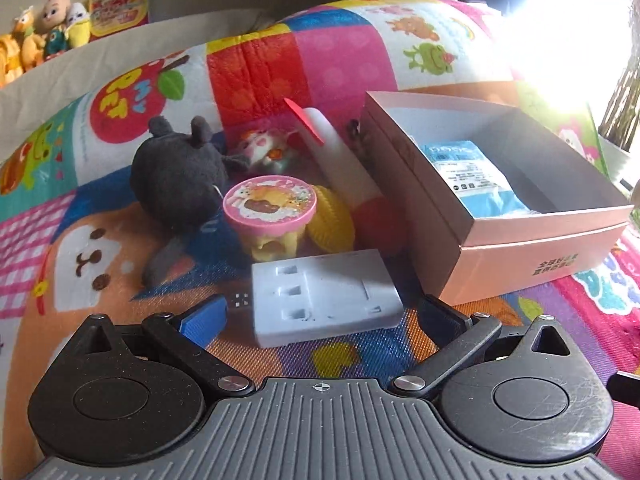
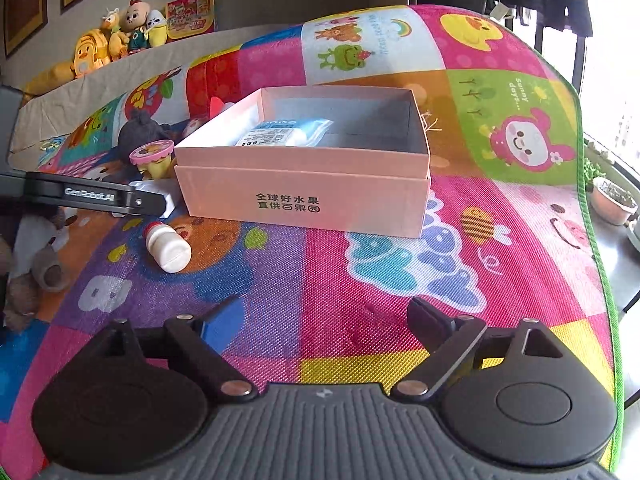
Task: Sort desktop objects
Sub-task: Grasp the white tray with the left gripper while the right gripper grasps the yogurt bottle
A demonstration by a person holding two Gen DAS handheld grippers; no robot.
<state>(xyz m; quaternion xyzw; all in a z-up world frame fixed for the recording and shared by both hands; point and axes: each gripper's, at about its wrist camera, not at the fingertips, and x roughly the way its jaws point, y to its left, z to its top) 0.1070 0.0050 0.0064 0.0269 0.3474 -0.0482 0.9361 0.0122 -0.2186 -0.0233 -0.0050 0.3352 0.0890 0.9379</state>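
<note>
My left gripper (image 1: 324, 314) is open, its fingers either side of a white plug-socket block (image 1: 324, 292) lying on the play mat; the pads stand clear of it. Behind the block are a pink-lidded toy cup (image 1: 270, 200), a yellow ribbed piece (image 1: 332, 220), a grey plush (image 1: 180, 184) and a white tube with a red end (image 1: 348, 160). The open pink box (image 1: 520, 248) to the right holds a blue packet (image 1: 476, 176). My right gripper (image 2: 324, 320) is open over bare mat, in front of the pink box (image 2: 304, 200). A small white bottle (image 2: 168, 250) lies left of it.
The left gripper's black body (image 2: 100, 198) reaches in from the left of the right wrist view. Brown plush toys (image 2: 36, 272) sit at the left edge. Plant pots (image 2: 614, 200) stand beyond the mat's right edge. Soft toys (image 2: 132, 28) line the sofa back.
</note>
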